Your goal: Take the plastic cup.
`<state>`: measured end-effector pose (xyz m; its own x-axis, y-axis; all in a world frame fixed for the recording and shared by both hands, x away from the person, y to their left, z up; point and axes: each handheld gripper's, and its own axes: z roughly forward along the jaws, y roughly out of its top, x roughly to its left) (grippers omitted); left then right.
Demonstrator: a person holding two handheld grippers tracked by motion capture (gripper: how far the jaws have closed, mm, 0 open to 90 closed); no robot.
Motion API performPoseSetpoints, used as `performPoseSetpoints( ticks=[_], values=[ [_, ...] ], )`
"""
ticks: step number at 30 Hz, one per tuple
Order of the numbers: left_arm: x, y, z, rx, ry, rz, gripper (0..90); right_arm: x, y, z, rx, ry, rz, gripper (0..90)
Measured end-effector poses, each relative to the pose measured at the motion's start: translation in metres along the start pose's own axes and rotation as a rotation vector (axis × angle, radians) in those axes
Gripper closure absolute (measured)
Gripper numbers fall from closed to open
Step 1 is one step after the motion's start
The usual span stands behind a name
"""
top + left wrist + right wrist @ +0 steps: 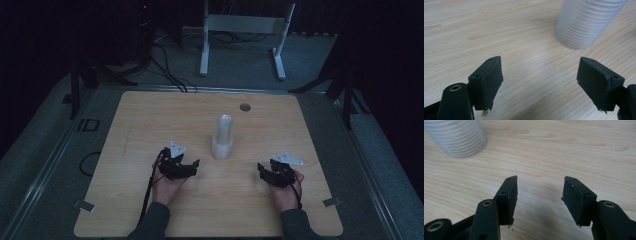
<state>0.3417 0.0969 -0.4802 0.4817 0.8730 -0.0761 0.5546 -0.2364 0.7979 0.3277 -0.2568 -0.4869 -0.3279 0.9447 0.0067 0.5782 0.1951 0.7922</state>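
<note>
Stack of translucent white ribbed plastic cups (222,137) stands upside down and upright near the middle of the pale wooden table (150,120), wide rims on the wood, narrower closed end up. Nothing touches it. In the left gripper view the stack (586,22) sits at upper right, ahead of the jaws and off to their right, well clear of them; its stacked rims read as fine rings. In the right gripper view it (457,137) sits at upper left, again ahead and apart from the jaws.

Left gripper (187,167) — black, two-jawed, grey three-cornered plate on top — rests low over the table just left of the stack and a little nearer the person. Jaws stand wide apart in its own view (539,82), bare wood between them, nothing gripped.

Right gripper (265,172) sits to the right of the stack, further off than the left, about level with the left one. Its jaws (539,200) also show a clear gap with bare table between the pads — open, though narrower than the left pair, holding nothing.

A hand and dark sleeve carry each gripper in from the near edge; a black cable (149,192) trails back from the left one.

Small round grey disc (245,107) lies in the tabletop near the far edge, beyond the stack. Past the table, a white metal frame (245,35) stands on grey floor in dim light.
</note>
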Motion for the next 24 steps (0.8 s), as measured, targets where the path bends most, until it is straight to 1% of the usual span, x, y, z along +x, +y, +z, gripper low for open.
performPoseSetpoints(
  ticks=[2,4,7,11,12,13,14,15,18,24],
  values=[
    [0.0,0.001,0.001,0.004,-0.003,-0.002,20.8,-0.002,0.001,-0.001,-0.008,-0.002,0.011,45.4],
    [0.0,0.002,0.002,0.009,-0.01,-0.003,21.6,-0.001,0.001,-0.003,-0.014,-0.008,0.004,45.4],
    [0.0,0.003,0.001,-0.011,-0.029,-0.003,28.0,0.0,0.002,-0.004,-0.016,-0.009,0.002,45.4],
    [0.001,0.007,0.0,-0.027,-0.048,-0.005,29.8,0.004,0.006,-0.006,-0.021,-0.002,-0.01,45.5],
    [0.001,0.008,-0.001,-0.024,-0.055,0.003,30.3,0.004,0.007,-0.007,-0.024,0.001,-0.011,45.4],
    [0.0,0.009,0.0,-0.018,-0.066,0.013,32.8,0.004,0.008,-0.008,-0.029,0.005,-0.009,45.3],
    [-0.001,0.01,-0.001,-0.02,-0.068,0.023,34.6,0.004,0.009,-0.009,-0.03,0.017,-0.001,44.9],
    [-0.002,0.011,-0.001,-0.021,-0.061,0.038,35.6,0.003,0.01,-0.009,-0.033,0.024,0.0,44.2],
    [-0.004,0.015,0.0,-0.021,-0.059,0.046,34.1,0.005,0.013,-0.011,-0.033,0.027,-0.025,43.8],
    [-0.008,0.022,0.001,-0.027,-0.071,0.062,32.1,0.01,0.022,-0.015,-0.044,0.041,-0.05,43.9]
  ],
)
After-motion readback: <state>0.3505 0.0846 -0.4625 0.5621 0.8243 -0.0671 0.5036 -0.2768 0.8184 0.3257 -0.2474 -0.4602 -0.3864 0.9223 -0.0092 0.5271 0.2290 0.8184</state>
